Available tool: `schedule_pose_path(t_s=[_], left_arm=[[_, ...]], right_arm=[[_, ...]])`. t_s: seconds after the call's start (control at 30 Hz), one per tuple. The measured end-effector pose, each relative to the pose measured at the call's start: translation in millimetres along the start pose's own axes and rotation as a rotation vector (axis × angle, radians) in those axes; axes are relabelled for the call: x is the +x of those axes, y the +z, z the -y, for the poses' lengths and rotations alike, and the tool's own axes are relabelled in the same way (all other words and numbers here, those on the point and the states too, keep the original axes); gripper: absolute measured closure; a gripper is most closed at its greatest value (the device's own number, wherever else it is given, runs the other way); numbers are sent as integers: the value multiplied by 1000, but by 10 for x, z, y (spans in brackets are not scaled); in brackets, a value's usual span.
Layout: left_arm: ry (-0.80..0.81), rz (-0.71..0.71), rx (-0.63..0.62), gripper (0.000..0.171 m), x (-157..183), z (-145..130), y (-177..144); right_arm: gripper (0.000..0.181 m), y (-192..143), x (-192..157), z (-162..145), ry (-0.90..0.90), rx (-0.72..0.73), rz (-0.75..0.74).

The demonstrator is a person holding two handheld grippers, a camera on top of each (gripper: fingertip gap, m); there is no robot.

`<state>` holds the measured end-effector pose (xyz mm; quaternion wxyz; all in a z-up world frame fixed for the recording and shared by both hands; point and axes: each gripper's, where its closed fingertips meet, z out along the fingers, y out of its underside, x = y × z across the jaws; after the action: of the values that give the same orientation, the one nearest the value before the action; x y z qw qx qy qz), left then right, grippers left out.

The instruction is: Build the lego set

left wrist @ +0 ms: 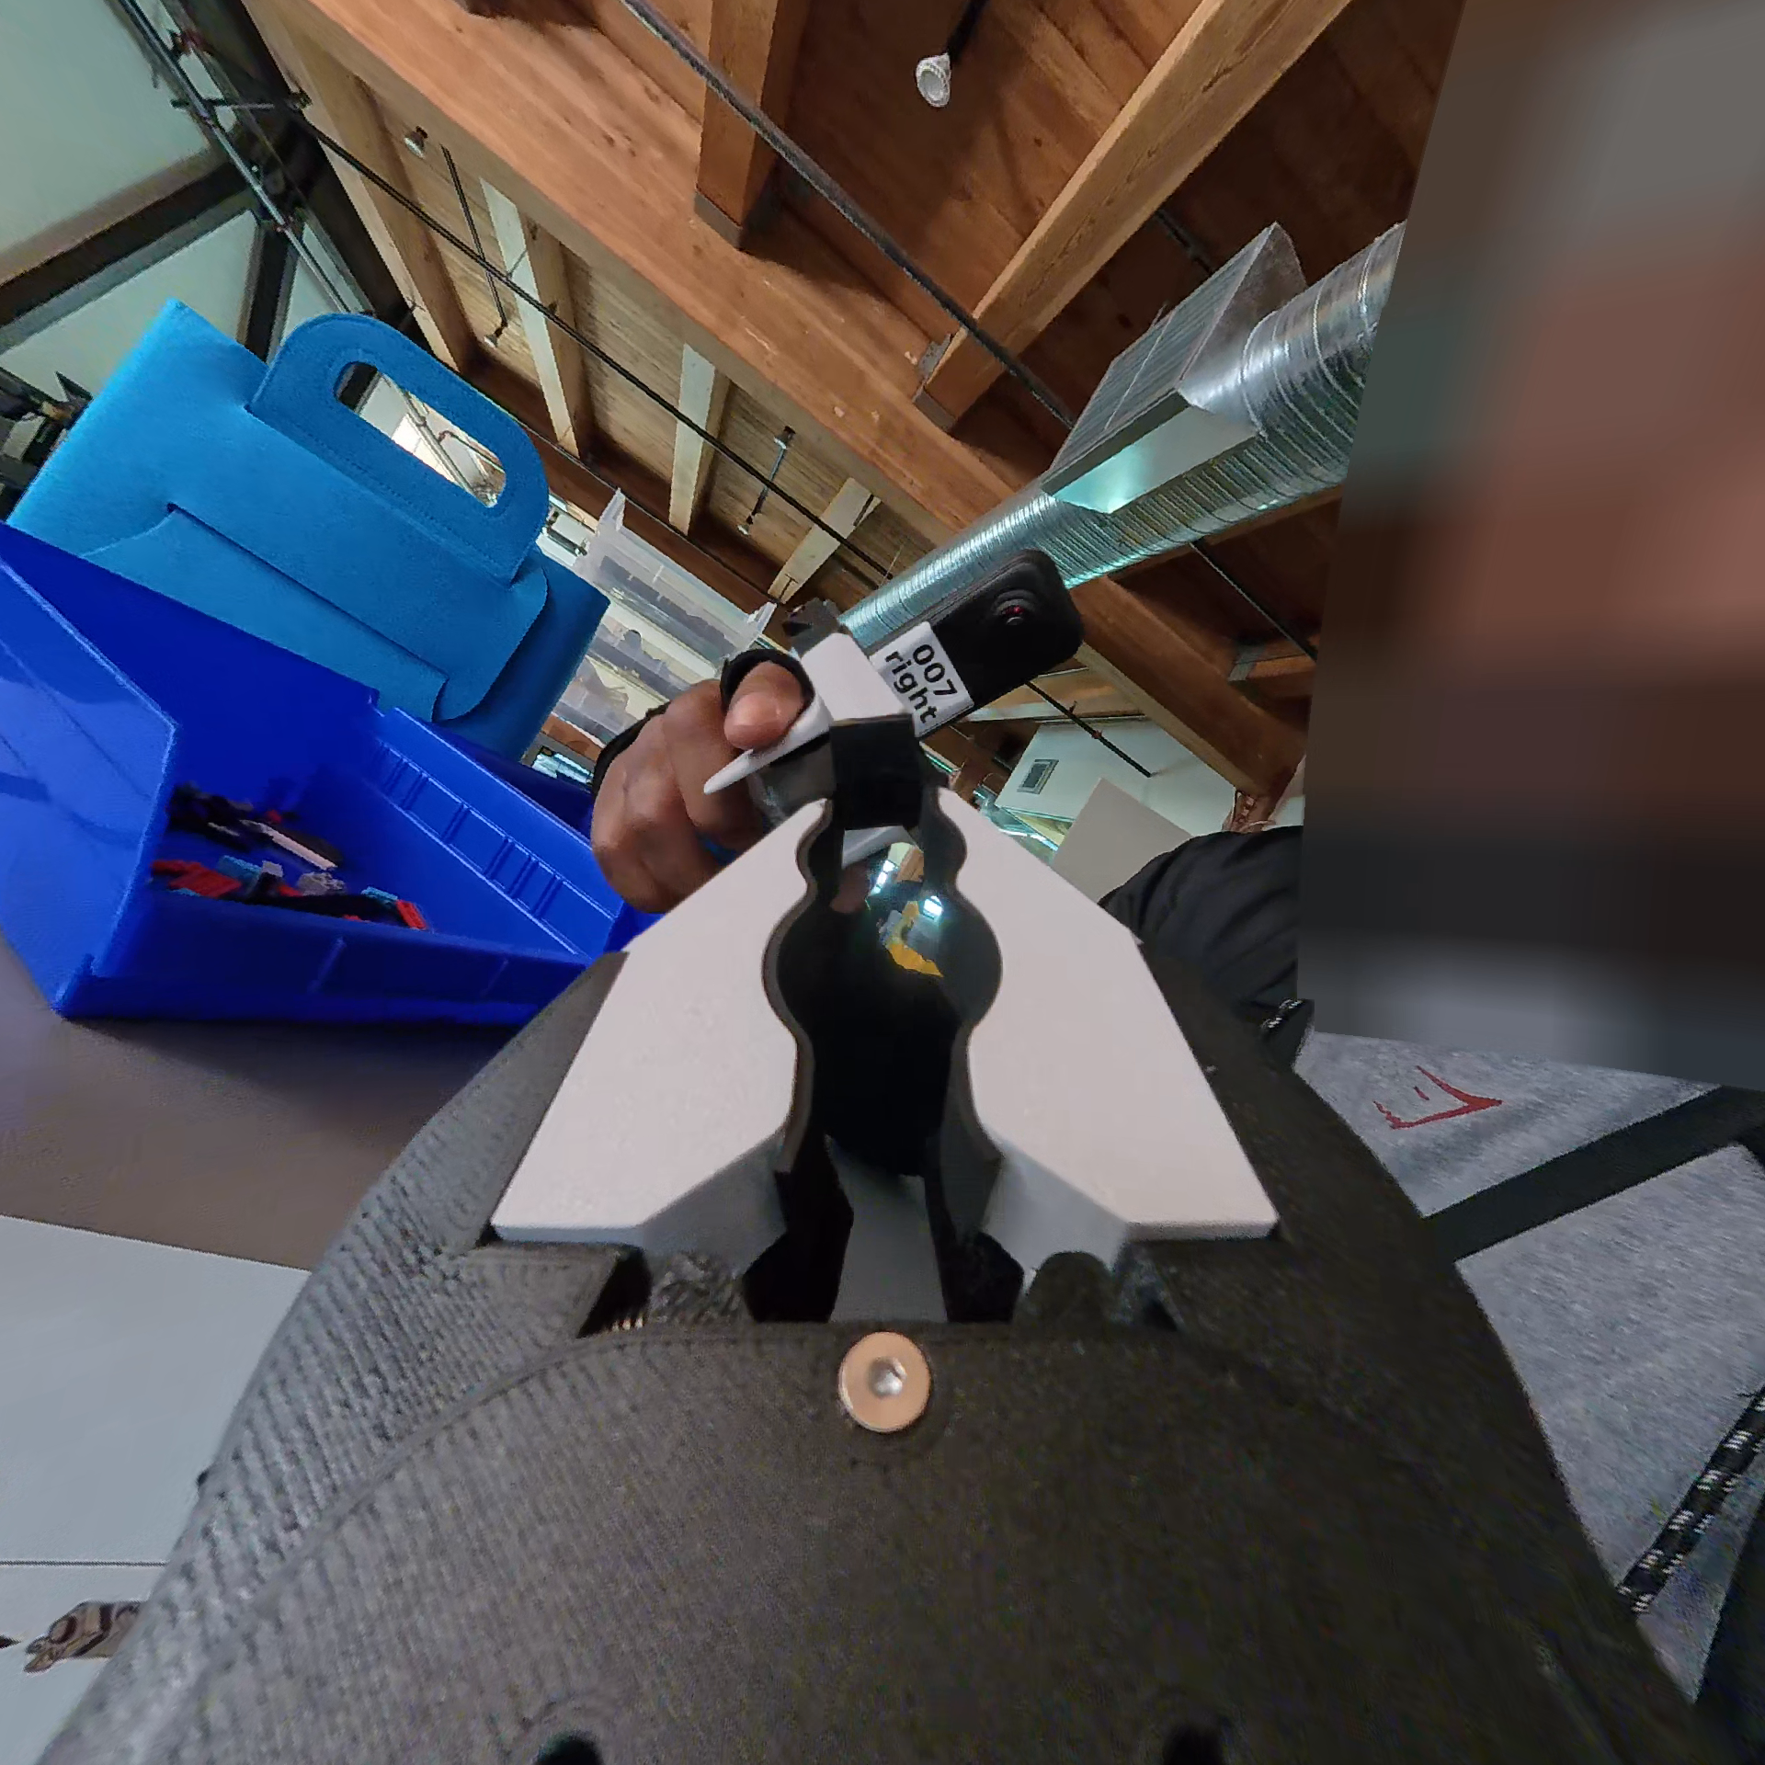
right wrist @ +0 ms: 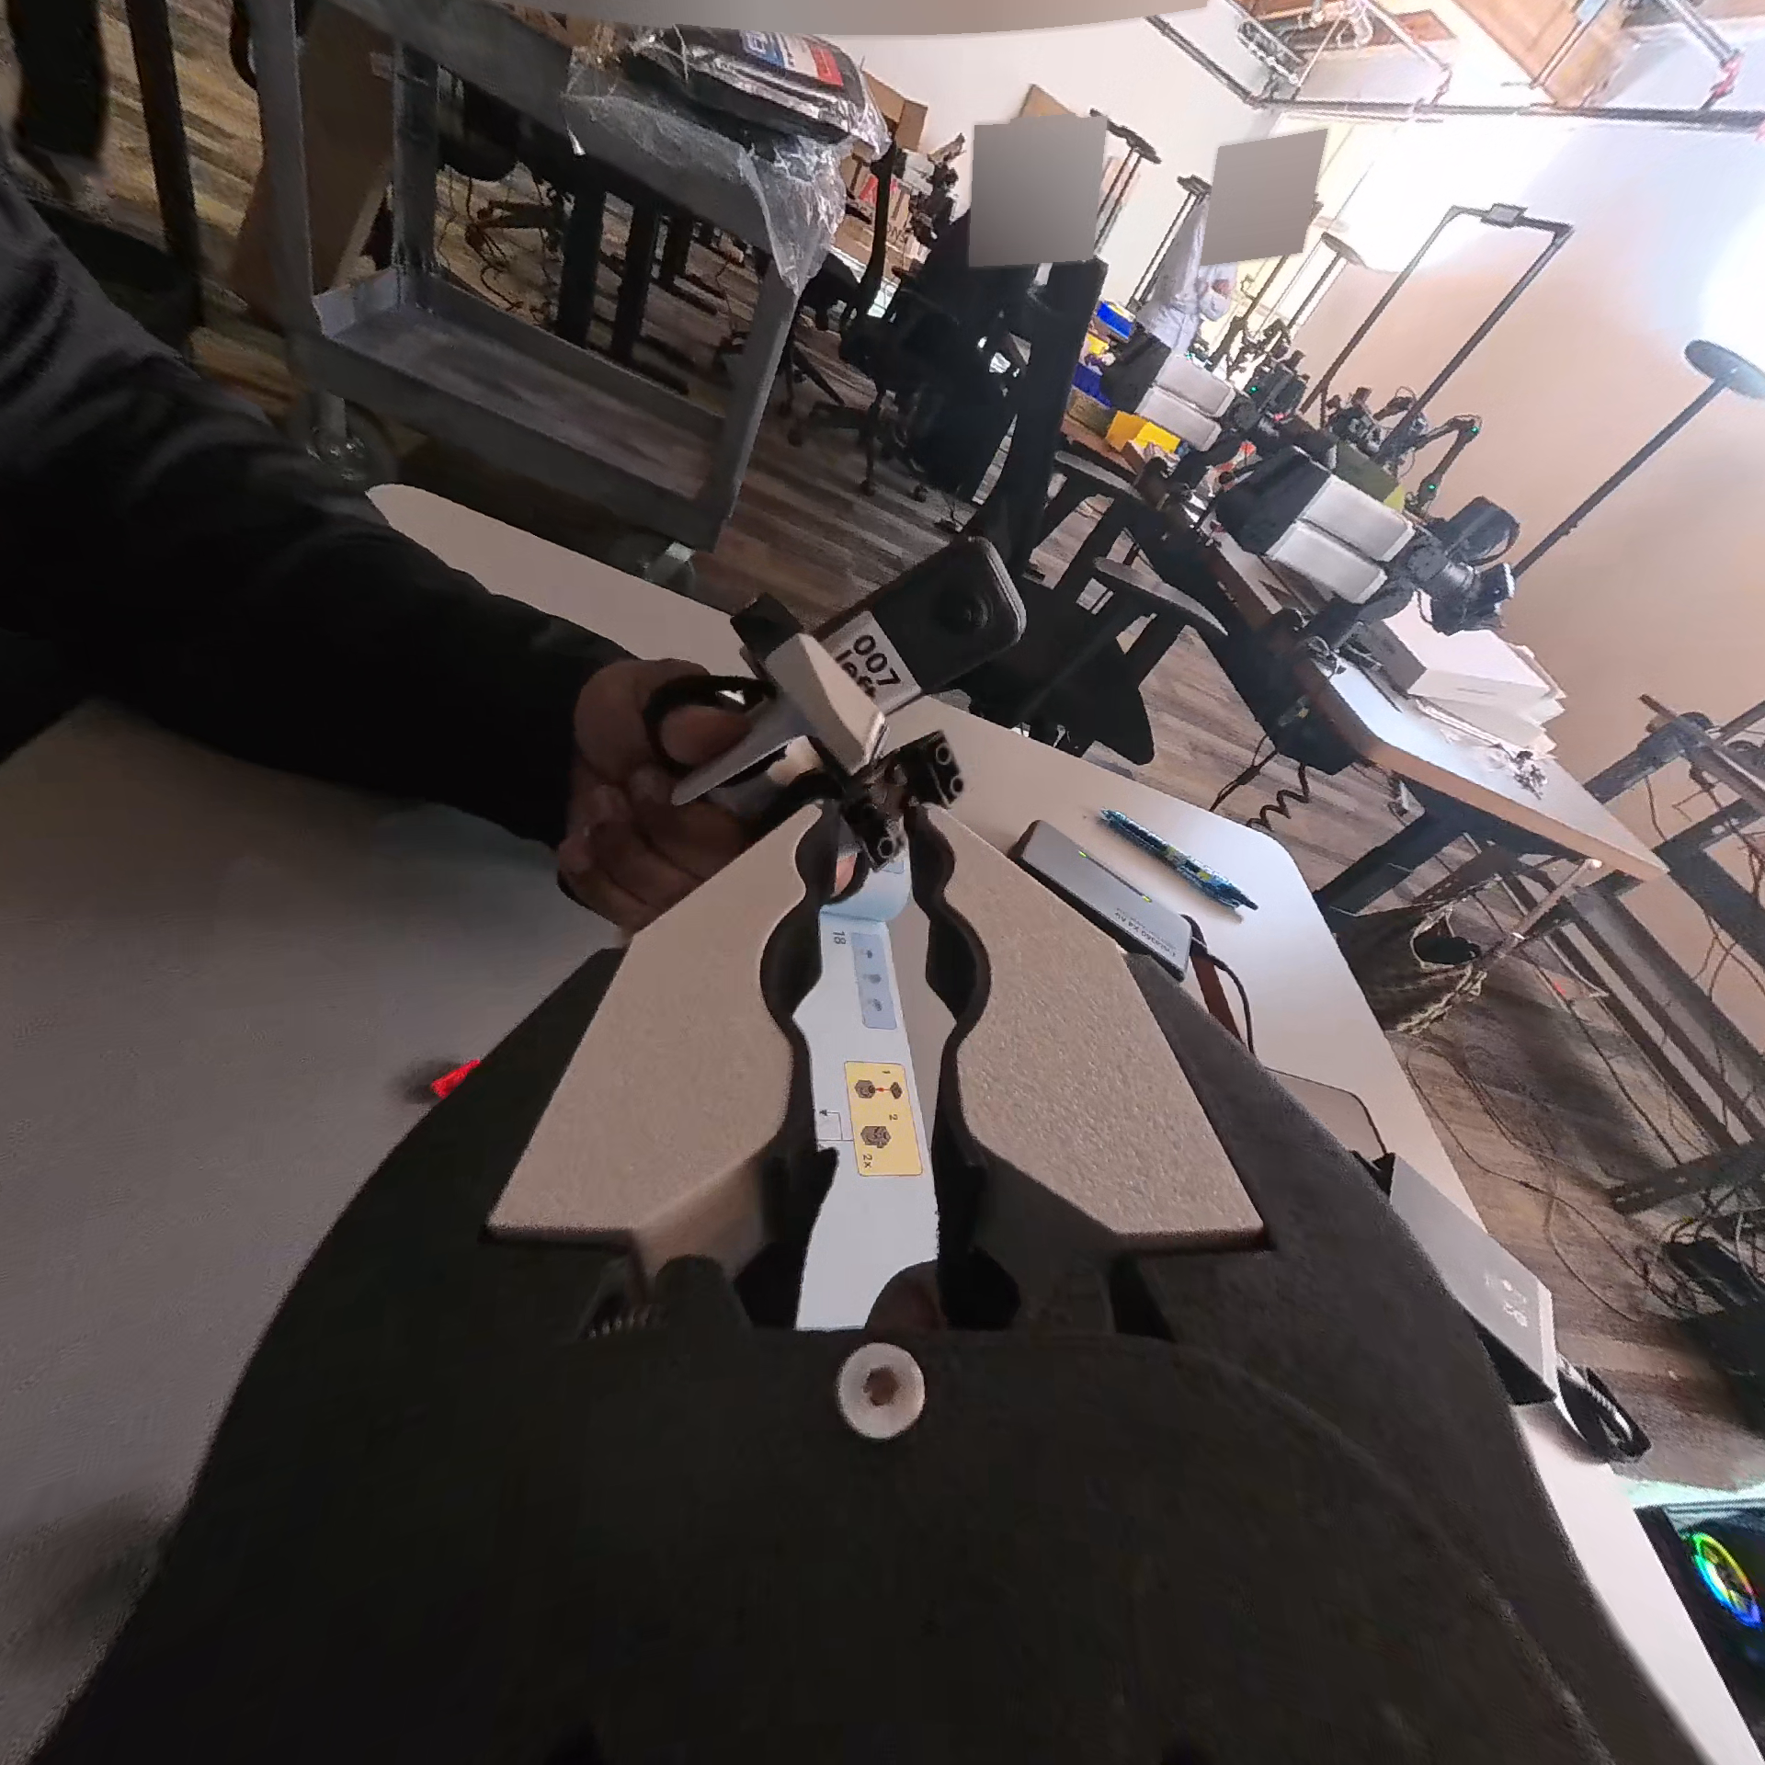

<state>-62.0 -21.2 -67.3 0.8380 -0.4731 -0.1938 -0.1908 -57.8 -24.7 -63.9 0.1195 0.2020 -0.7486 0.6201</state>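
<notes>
The small black lego assembly hangs in the air between your two tools, above the instruction booklet on the white table. Your right gripper pinches its lower end; your left gripper is closed on a black block (likely the same piece). Press off-axis and the studs could skew, or the piece could pop free, far from the blue parts bin

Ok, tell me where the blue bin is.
Left wrist view, left side: the blue bin sits on the table, loose pieces inside, in front of a blue felt bag.
</notes>
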Motion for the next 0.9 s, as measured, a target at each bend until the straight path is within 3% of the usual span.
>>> schedule_pose_path(t_s=[0.9], left_arm=[[61,16,-41,155,11,-35,2]], right_arm=[[167,-27,27,38,-85,22,-42]])
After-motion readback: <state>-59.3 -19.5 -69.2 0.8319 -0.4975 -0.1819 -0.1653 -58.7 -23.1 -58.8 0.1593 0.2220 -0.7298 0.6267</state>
